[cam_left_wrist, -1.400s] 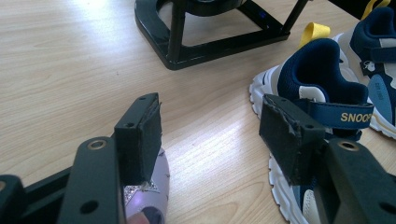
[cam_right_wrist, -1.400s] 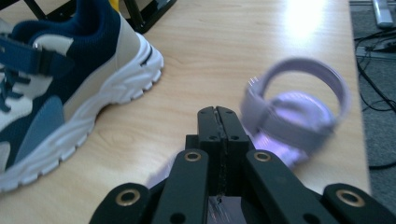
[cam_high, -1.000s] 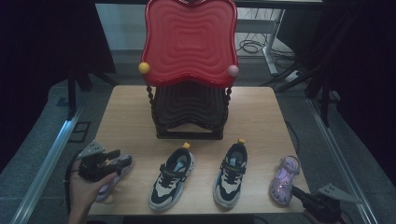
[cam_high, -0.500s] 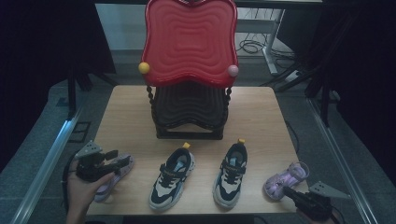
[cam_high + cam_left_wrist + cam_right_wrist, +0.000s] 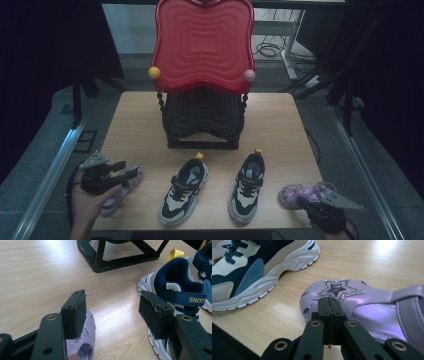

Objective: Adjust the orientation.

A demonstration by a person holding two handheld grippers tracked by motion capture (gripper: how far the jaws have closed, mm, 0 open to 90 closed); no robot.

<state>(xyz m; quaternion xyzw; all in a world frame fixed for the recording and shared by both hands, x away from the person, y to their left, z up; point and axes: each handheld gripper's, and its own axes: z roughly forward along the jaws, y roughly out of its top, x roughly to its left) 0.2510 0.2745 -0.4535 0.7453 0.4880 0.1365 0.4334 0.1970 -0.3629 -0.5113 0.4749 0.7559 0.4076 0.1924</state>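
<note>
Purple sandals are the work here: one (image 5: 306, 194) lies on its side at the bench's (image 5: 140, 125) near right corner, the other (image 5: 119, 190) at the near left edge. Right gripper (image 5: 329, 305) has its jaws together with nothing between them, tips pressed against the right sandal's toe by the glitter star (image 5: 338, 290); looks like a nudge or turn, not a pick. Left gripper (image 5: 113, 313) has jaws apart, one pad right over the left sandal's (image 5: 85, 340) toe, the other near a navy sneaker (image 5: 180, 290); sandal not clamped. Step judged: straightening the sandals beside the two sneakers in front of the black rack (image 5: 202, 117). Next move likely calls for pushing the right sandal upright, or opening the jaws to grasp it.
</note>
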